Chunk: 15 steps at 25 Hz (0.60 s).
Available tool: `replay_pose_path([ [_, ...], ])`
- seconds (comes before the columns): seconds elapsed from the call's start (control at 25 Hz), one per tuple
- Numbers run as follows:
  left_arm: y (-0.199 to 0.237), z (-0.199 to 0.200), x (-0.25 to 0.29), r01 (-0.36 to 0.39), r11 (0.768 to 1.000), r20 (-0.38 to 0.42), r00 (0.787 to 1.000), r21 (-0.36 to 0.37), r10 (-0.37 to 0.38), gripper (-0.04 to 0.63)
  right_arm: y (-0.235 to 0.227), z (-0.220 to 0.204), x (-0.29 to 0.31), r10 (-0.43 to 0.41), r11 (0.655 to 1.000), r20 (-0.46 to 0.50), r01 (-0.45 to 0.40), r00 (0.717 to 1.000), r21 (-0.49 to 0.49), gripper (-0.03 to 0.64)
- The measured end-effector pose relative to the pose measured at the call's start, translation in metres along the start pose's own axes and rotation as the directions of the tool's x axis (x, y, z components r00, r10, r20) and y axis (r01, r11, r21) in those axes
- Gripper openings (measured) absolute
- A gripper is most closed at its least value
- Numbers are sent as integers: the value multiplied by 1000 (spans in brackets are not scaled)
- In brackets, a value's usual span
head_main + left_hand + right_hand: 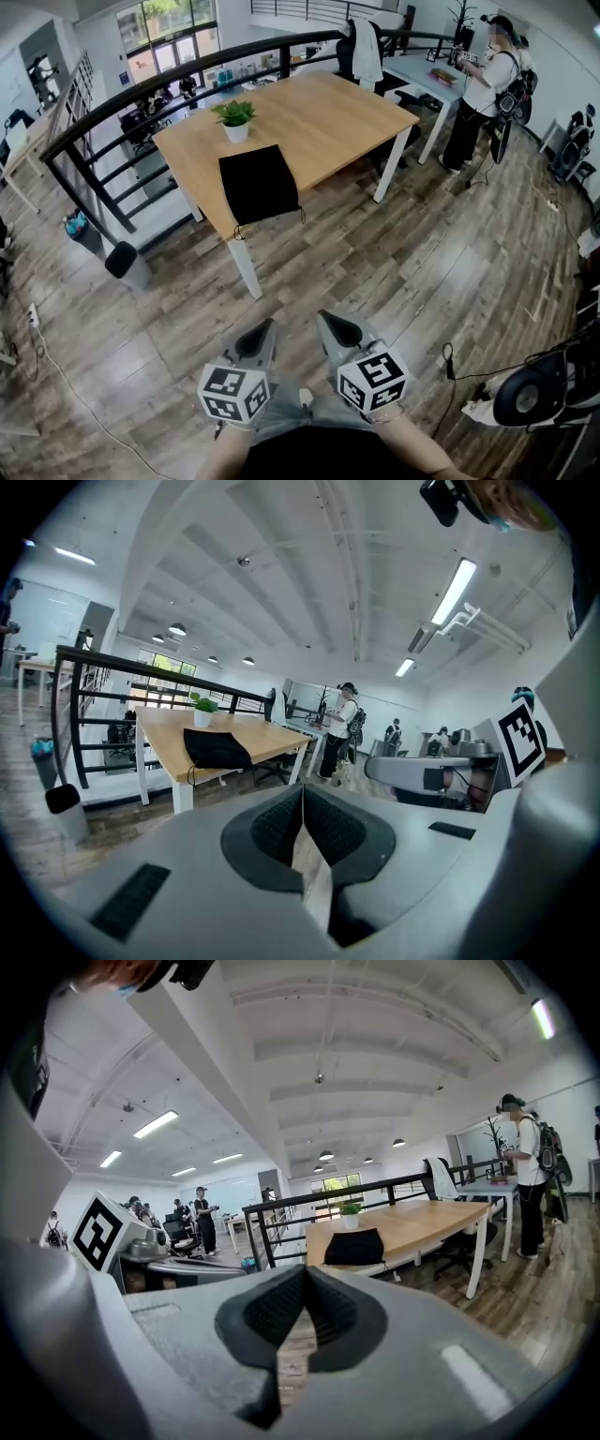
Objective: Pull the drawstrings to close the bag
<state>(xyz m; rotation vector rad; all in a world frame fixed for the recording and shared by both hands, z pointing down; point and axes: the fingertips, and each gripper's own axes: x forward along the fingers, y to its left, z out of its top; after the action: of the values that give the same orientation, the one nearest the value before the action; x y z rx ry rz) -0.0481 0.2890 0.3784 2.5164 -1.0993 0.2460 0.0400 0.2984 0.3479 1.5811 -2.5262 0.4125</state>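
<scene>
Left gripper [303, 794]: its fingers [274, 829] are pressed together, dark pads meeting tip to tip with nothing between them. It is held in the air above the wood floor [422, 262].
Right gripper [302, 1274]: its fingers [270, 1312] are also closed on each other and hold nothing. It sits just beside the left one, and both point the same way.
Bag [258, 183]: black and lying flat on the surface, well ahead of both pairs of fingertips, which do not touch it. In the left gripper view it lies up and to the left of the fingertips. In the right gripper view it lies just above them and a little to the right.
Drawstring [236, 229]: a thin dark loop hangs over the surface's edge from the bag's corner nearest the left fingers.
Surface [319, 112]: a light wooden top on white legs, beyond the fingers across a stretch of floor.
Potted plant [235, 120]: small and green in a white pot. It stands behind the bag, farther from the fingers, near it but apart.
Person [483, 89]: stands at another desk, far off to the right of the fingers.
</scene>
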Motion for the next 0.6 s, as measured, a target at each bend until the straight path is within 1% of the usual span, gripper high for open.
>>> replay_pose_path([
  [0.12,0,-8,7,0,1000,-18,1000,-7,0,20,-4,-7,2,7,1000,-14,-7,1000,0,0],
  [0.32,14,-3,27,1,1000,-24,1000,-11,-1,20,-18,-7,21,7,1000,-20,-6,1000,14,0],
  [0.44,30,2,45,3,1000,-24,1000,-15,-3,20,-29,-6,41,-1,1000,-26,1,1000,10,0],
  [0.6,63,22,73,1,1000,-15,1000,-19,-2,20,-46,8,81,-7,1000,-29,7,1000,-4,0],
])
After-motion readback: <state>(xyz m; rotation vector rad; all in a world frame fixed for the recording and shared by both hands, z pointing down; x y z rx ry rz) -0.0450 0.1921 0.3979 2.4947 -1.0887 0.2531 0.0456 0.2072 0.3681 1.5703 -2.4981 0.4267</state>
